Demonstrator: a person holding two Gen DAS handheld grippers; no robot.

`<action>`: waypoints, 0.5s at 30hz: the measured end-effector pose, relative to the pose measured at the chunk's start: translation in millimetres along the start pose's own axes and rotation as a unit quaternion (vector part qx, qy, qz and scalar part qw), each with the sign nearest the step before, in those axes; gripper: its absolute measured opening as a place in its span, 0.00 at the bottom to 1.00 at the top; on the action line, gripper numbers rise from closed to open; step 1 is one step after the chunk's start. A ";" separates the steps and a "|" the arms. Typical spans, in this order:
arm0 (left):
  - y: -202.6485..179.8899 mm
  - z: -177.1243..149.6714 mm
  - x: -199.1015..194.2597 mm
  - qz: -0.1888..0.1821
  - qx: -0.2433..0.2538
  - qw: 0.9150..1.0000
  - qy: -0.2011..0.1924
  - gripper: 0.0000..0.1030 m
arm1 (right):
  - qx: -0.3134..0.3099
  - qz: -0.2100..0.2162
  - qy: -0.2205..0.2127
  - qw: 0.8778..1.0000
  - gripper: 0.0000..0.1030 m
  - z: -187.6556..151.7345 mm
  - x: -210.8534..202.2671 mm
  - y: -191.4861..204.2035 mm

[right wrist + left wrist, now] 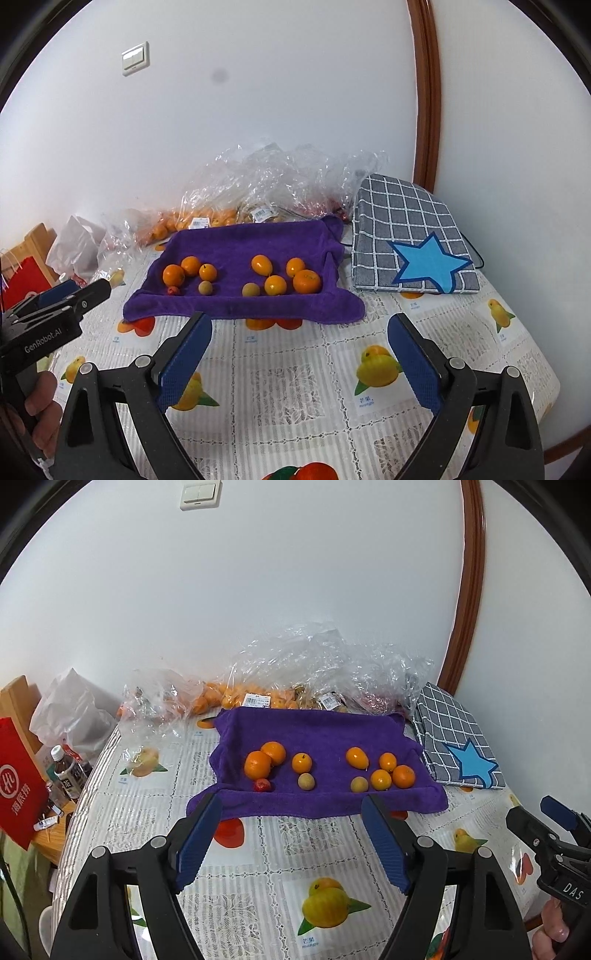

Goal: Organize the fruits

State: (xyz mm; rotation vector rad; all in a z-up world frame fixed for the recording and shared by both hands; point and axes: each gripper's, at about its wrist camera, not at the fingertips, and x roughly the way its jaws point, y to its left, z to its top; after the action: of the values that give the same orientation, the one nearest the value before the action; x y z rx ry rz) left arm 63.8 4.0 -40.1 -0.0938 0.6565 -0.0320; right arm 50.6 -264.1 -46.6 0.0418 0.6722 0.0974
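Note:
A purple towel lies on the table with fruit in two groups. The left group has oranges, a small red fruit and a pale round fruit. The right group has oranges, a kumquat and a pale fruit. My left gripper stands open before the towel's near edge, nothing between its fingers. My right gripper is open too, empty, held back from the towel.
Clear plastic bags with more fruit lie behind the towel by the wall. A grey checked cloth with a blue star is at the right. A bottle and a red bag stand off the left edge.

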 end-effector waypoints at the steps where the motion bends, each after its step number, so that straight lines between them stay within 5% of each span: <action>1: 0.5 0.0 0.1 0.000 0.000 1.000 0.000 0.75 | 0.000 -0.002 0.001 1.000 0.92 -0.3 -0.1 0.2; 15: 0.2 -1.1 -3.4 0.003 0.000 1.000 -0.002 0.75 | 0.010 -0.003 -0.002 1.000 0.92 0.0 -5.6 -4.6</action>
State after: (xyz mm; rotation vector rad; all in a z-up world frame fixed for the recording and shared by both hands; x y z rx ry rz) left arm 60.4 4.3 -38.9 -0.0926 0.6523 -0.0261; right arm 46.6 -269.3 -43.4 0.0589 0.6696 0.0857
